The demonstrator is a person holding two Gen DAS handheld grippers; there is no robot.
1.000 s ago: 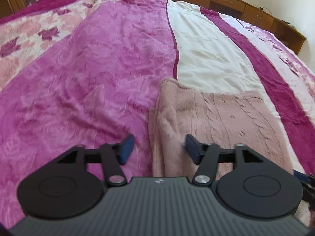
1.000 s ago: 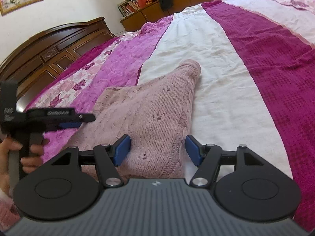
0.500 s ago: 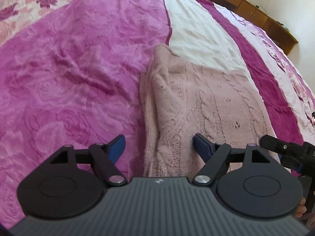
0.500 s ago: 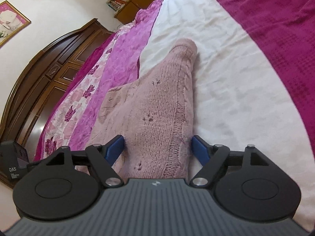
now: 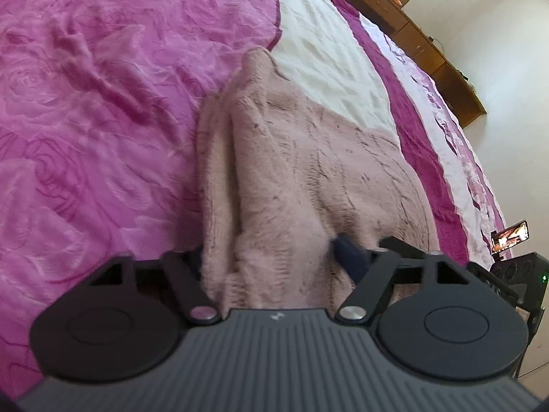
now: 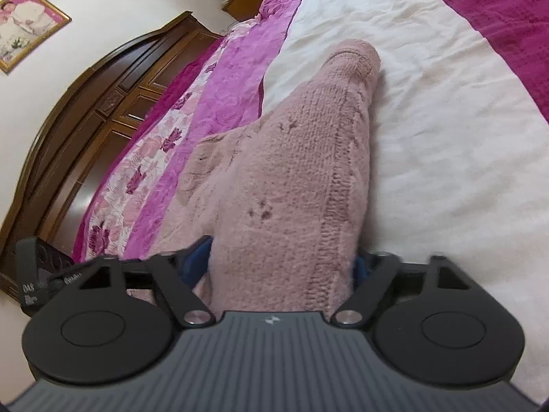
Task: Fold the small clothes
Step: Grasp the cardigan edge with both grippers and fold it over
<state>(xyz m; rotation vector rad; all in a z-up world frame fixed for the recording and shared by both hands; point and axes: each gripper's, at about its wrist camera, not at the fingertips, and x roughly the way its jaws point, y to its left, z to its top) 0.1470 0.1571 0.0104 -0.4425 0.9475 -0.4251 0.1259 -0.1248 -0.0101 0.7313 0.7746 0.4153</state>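
A dusty-pink knitted sweater (image 5: 302, 158) lies flat on the bed, partly folded, with one end reaching away across the white stripe. My left gripper (image 5: 274, 257) is open and pushed onto its near edge. Knit fills the gap between the fingers and hides the left pad; the right blue pad (image 5: 346, 254) shows. In the right wrist view the same sweater (image 6: 295, 158) runs away from me. My right gripper (image 6: 279, 267) is open and straddles the near end, with a blue pad (image 6: 197, 264) on either side of the fabric.
The bedspread has magenta rose-patterned cloth (image 5: 85, 120) at the left and a white stripe (image 6: 429, 120) at the right. A dark wooden headboard (image 6: 85, 103) and a framed picture (image 6: 24, 24) stand beyond. Wooden cabinets (image 5: 429, 44) line the far wall. A phone on a stand (image 5: 511, 237) sits at the right.
Both grippers have dropped and moved forward onto the sweater's near edge. Fabric now sits between the fingers of each, where before the pads hovered short of it.
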